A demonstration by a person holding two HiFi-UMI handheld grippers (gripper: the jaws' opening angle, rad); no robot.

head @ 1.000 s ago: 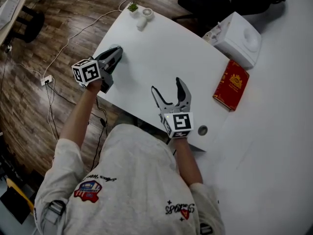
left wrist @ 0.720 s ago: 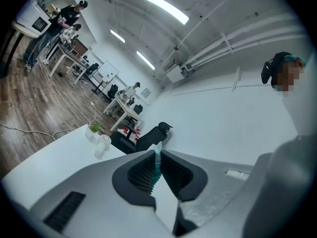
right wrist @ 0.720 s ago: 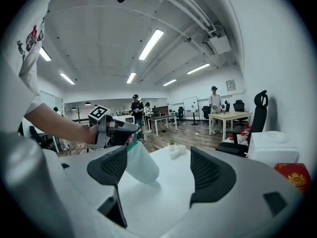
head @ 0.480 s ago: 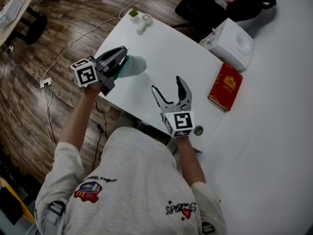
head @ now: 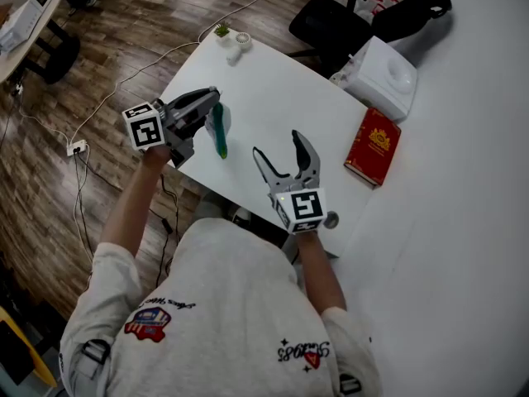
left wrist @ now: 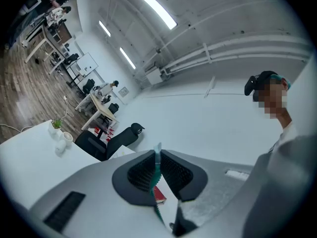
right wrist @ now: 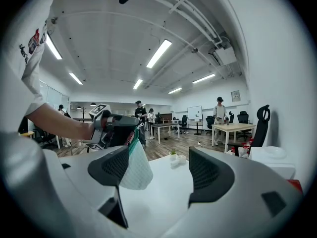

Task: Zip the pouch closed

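A teal-green pouch (head: 220, 137) with a pale mesh side (right wrist: 134, 170) hangs edge-on above the left part of the white table (head: 273, 89). My left gripper (head: 215, 99) is shut on its top edge; in the left gripper view the teal strip (left wrist: 157, 152) is pinched between the ribbed pads. My right gripper (head: 279, 145) hovers over the table's near edge, to the right of the pouch and apart from it. It is open; its jaws have just been closing a little with nothing between them. From the right gripper view (right wrist: 161, 171) the pouch dangles ahead, below the left gripper (right wrist: 116, 128).
A red book (head: 372, 147) lies at the table's right. A white box-shaped appliance (head: 378, 77) stands behind the book. A small plant (head: 221, 31) and a little white fan (head: 240, 40) sit at the far corner. A black chair (head: 331, 23) is beyond. Cables run over the wooden floor (head: 99, 73).
My left gripper has lifted the pouch off the table's left edge; it now hangs edge-on in the air. Both grippers have risen, the right only a little.
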